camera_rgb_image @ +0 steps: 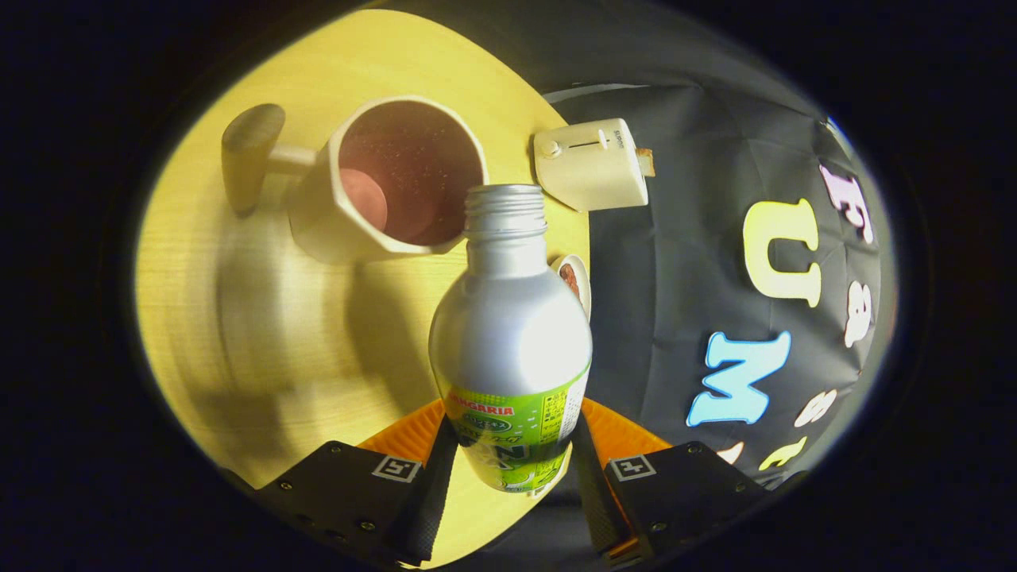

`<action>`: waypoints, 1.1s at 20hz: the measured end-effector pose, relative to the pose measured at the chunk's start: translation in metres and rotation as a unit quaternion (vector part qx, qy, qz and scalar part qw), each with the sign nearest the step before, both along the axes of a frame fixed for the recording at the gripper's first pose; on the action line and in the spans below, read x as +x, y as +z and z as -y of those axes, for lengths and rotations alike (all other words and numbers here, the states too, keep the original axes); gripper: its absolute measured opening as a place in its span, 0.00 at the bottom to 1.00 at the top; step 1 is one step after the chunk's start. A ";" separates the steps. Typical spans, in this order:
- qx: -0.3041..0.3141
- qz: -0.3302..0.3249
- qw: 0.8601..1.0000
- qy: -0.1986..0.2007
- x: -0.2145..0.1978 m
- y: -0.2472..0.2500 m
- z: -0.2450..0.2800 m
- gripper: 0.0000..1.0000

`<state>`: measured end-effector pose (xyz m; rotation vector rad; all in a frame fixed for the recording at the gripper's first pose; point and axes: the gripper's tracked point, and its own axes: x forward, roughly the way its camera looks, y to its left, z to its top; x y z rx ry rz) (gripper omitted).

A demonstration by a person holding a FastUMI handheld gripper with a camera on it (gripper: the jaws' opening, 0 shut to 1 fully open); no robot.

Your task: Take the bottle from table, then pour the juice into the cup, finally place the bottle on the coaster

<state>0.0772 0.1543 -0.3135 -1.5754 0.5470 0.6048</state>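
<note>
Far left on the yellow wooden desk (238,318), a rounded wooden handle (250,155) joined by a short stem to the cream faceted cup (389,183), mouth open, dark reddish inside. Just beside the cup's rim, the open threaded neck of the silver bottle (512,326) — tilted toward the cup, uncapped, green label low on the body. Clamped on that labelled part, the fingers (512,469), one pressing each side, orange coaster (413,433) showing behind them. Peeking out past the bottle's shoulder, a small white dish (576,278) with something brown inside. Further right, at the desk's edge, a cream toaster (592,163) — slot lever visible, toast sticking out.
</note>
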 end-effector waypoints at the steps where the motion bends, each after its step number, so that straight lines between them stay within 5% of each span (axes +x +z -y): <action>1: -0.008 -0.001 1.000 0.002 -0.001 0.001 0.000 0.71; 22: -0.135 0.002 0.989 0.054 0.010 0.016 0.003 0.71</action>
